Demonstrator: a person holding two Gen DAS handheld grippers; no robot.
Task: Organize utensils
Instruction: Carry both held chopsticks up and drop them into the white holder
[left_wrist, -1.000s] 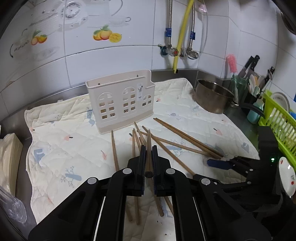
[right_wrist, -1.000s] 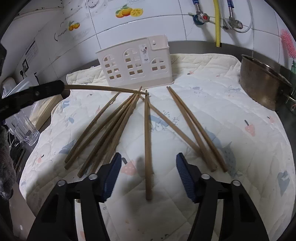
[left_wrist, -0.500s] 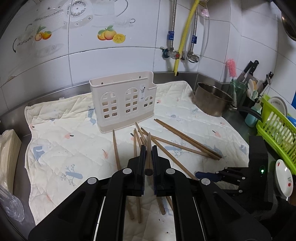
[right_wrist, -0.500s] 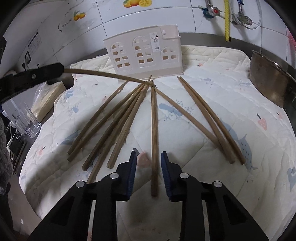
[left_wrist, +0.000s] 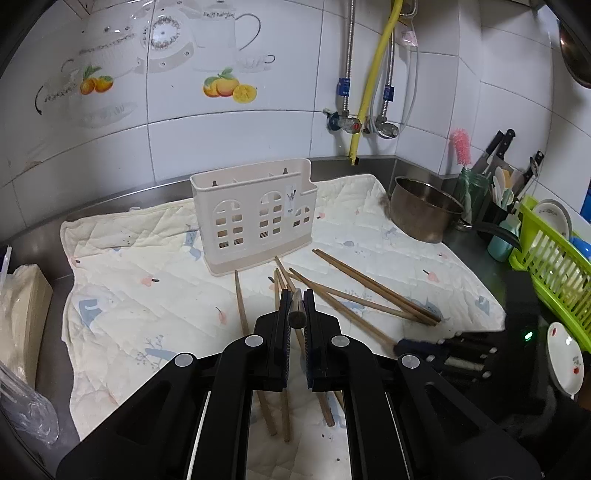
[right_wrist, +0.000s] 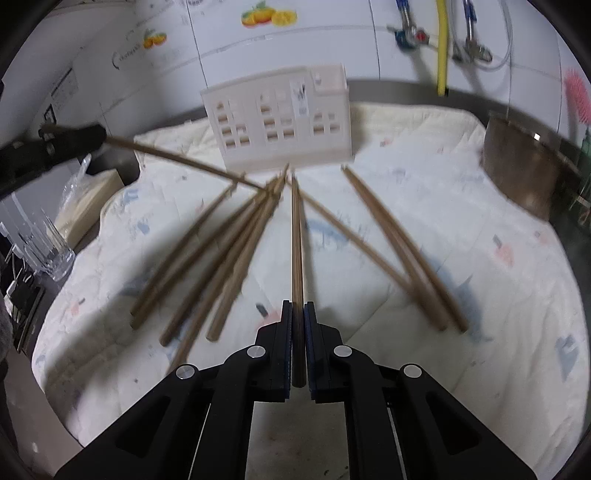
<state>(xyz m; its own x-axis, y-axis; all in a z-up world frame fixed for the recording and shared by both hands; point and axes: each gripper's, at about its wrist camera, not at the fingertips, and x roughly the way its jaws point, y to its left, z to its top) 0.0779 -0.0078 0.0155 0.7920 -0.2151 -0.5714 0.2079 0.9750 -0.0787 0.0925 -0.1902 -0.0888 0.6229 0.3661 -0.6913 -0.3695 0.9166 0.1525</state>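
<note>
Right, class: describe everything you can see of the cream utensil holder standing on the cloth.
The utensil holder is a cream plastic caddy, box-shaped and open at the top, with internal dividers. Its front wall has arched, window-like cutouts above rows of small square holes, plus a small sticker. One end steps down lower. It stands upright on a flat base on the quilted cloth, near the tiled wall. Loose chopstick tips lie just in front; contact is unclear.

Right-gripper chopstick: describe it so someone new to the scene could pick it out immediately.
Start at the cream utensil holder standing at the back of the quilted mat. Brown chopsticks fan out in front of it. The one meant, the chopstick, runs straight from the holder's base into the right gripper; it alone is clamped there, its neighbours lying loose.
</note>
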